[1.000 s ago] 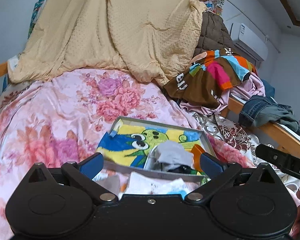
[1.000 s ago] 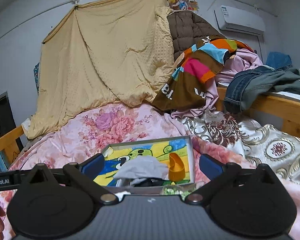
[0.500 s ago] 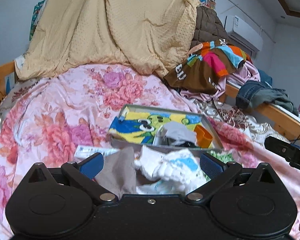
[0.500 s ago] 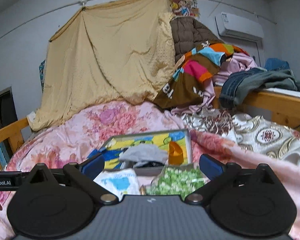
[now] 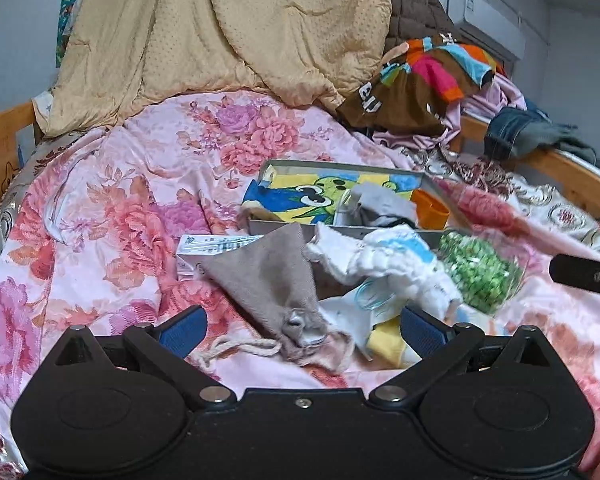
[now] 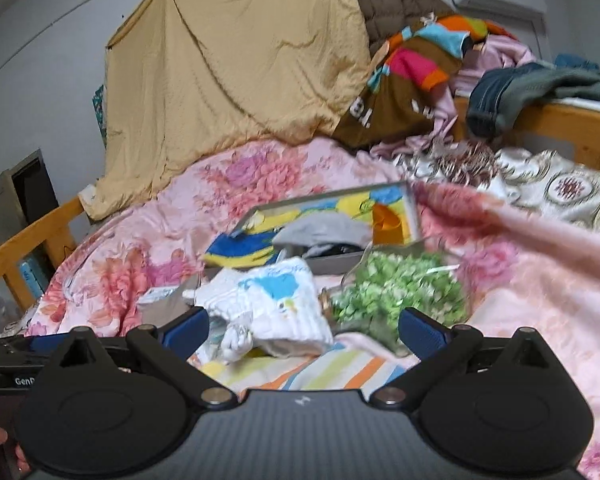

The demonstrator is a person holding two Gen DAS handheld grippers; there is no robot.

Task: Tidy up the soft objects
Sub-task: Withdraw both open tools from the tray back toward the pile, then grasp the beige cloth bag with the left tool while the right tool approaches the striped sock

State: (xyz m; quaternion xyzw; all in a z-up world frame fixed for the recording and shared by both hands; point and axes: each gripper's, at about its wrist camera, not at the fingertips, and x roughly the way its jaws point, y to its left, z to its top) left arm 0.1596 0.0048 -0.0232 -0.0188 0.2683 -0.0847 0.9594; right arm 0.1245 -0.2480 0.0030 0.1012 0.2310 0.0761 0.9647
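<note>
Both sets of fingers are spread wide and holding nothing: left gripper (image 5: 300,330) hangs over the grey drawstring pouch (image 5: 272,280), right gripper (image 6: 303,330) over the white fluffy cloth (image 6: 272,304) and the green bundle (image 6: 396,292). All of these lie loose in a heap on the floral bedspread (image 5: 112,216), just in front of the grey tray (image 5: 340,164), which already carries a frog-print cloth (image 5: 312,196), a grey piece and an orange cup (image 5: 432,210). I judge we're early on, with the pile not yet sorted. For the pouch, I want to come down on the bunched neck near the cord, where the fabric is thick enough to pinch, and close only once both pads straddle it. With the right side, I'd take the white cloth by its raised fold, not the flat edge, and keep clear of the striped cloth (image 6: 332,368) underneath so it doesn't lift too.
</note>
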